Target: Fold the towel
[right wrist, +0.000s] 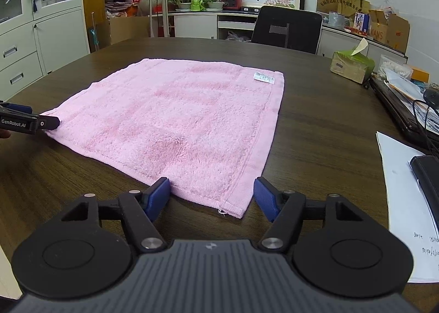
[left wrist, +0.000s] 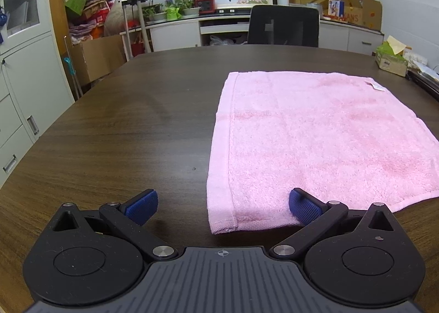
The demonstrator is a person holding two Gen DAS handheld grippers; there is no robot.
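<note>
Both the left gripper [left wrist: 222, 206] and right gripper [right wrist: 211, 197] gape, seemingly angled downward.

Fluffy terry towel [right wrist: 175, 110] — wood-grain table [right wrist: 315, 121]

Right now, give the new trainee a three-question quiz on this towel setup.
1. True or false: the pink towel lies flat on the table.
2. Which sits nearest the towel's white label? A) its far right corner B) its near left corner C) its middle
3. Fill in: the right gripper is ____, with the towel's near corner between its fingers.

Key: 1 true; 2 A; 3 open
</note>
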